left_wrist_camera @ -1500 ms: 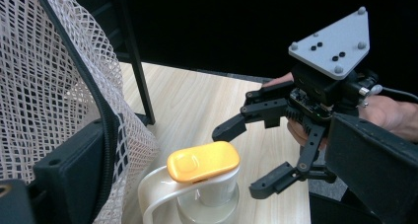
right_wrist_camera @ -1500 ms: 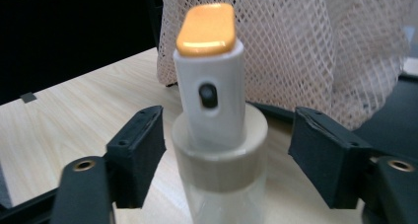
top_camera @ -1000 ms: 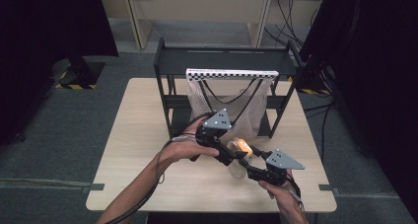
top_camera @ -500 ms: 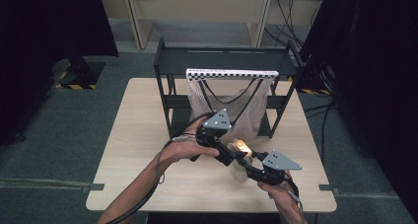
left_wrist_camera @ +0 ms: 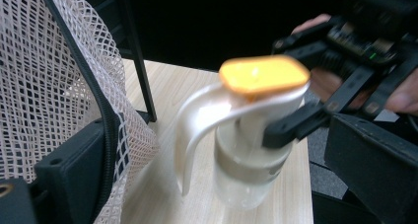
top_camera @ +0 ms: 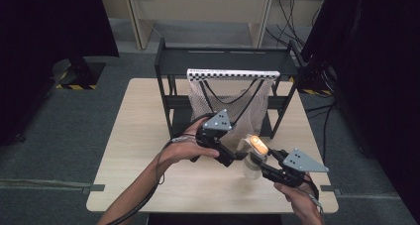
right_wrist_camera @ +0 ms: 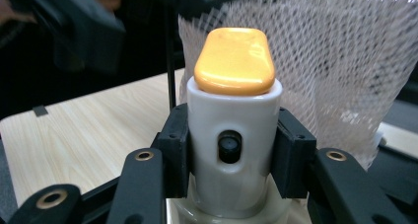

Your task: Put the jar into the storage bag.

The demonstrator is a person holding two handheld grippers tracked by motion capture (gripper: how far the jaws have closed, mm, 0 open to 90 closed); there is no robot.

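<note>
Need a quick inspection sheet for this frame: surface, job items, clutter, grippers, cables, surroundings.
Surface: light wood table, bare part clean.
Job's things: pale bottle with orange cap; mesh bag hanging on black rack.
Clutter: nothing seen.
Grippers: right gripper clamps the bottle's head; left gripper grips the mesh bag.
Cables: one trails along the left forearm; more on the floor behind.
Surroundings: grey floor, dark screens at both sides.

The right gripper [top_camera: 265, 166] is clamped, its fingers [right_wrist_camera: 291, 155] pressed on both sides of the bottle [top_camera: 253, 155]. The left gripper [top_camera: 233, 158], held just left of it, points right; its state is unclear.
</note>
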